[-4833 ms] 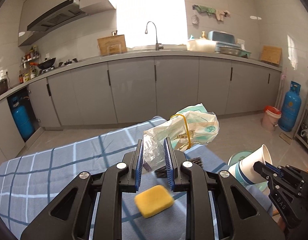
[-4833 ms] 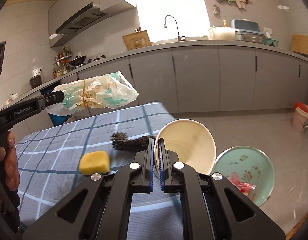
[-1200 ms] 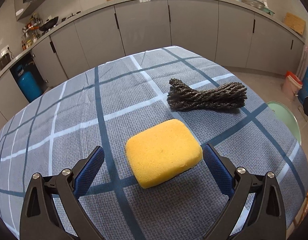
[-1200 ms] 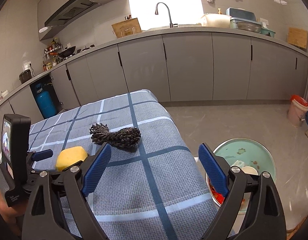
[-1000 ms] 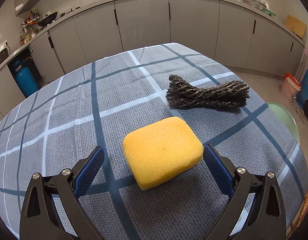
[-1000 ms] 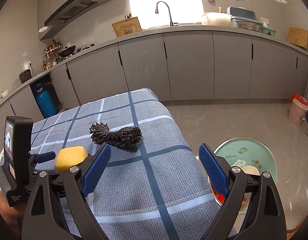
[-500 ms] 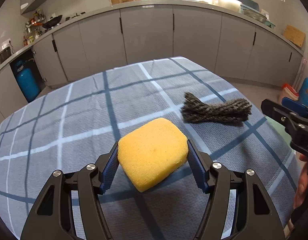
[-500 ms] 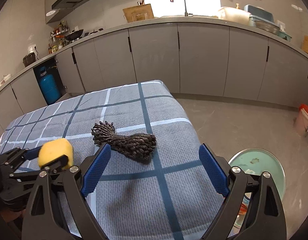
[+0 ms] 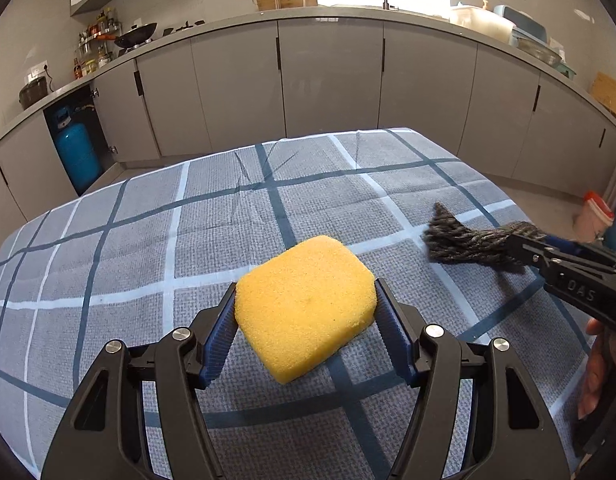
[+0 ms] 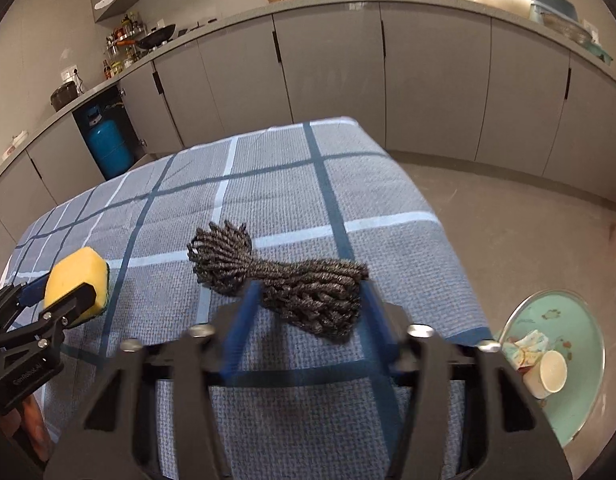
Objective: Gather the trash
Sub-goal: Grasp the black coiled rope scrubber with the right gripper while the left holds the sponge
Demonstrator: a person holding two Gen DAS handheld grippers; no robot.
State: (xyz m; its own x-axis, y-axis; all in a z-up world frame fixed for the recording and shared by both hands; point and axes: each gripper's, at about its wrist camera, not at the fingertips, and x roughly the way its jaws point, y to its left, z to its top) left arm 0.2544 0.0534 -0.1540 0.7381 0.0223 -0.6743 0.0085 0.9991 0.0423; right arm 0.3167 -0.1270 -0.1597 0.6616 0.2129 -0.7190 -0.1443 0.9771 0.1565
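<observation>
A yellow sponge [image 9: 306, 304] is held just above the checked tablecloth [image 9: 168, 240], with my left gripper [image 9: 306, 297] shut on its two sides. From the right wrist view the same sponge [image 10: 74, 276] shows at the far left in the left gripper [image 10: 64, 300]. A dark grey twisted rope bundle [image 10: 284, 280] lies near the table's right edge. My right gripper [image 10: 308, 304] is over it; its blurred jaws are closing, and the pads touch both sides of the bundle's thick end. In the left wrist view the right gripper [image 9: 519, 246] covers the rope bundle's [image 9: 459, 240] right end.
A pale green basin [image 10: 579, 320] sits on the floor to the right of the table and holds a paper cup [image 10: 547, 372] and a crumpled bag [image 10: 523, 350]. Grey kitchen cabinets [image 9: 331, 80] run behind. A person's hand [image 9: 597, 368] holds the right gripper.
My left gripper closed on the sponge and raised it slightly. My right gripper moved left and down over the rope bundle, and its jaws narrowed from wide open onto it.
</observation>
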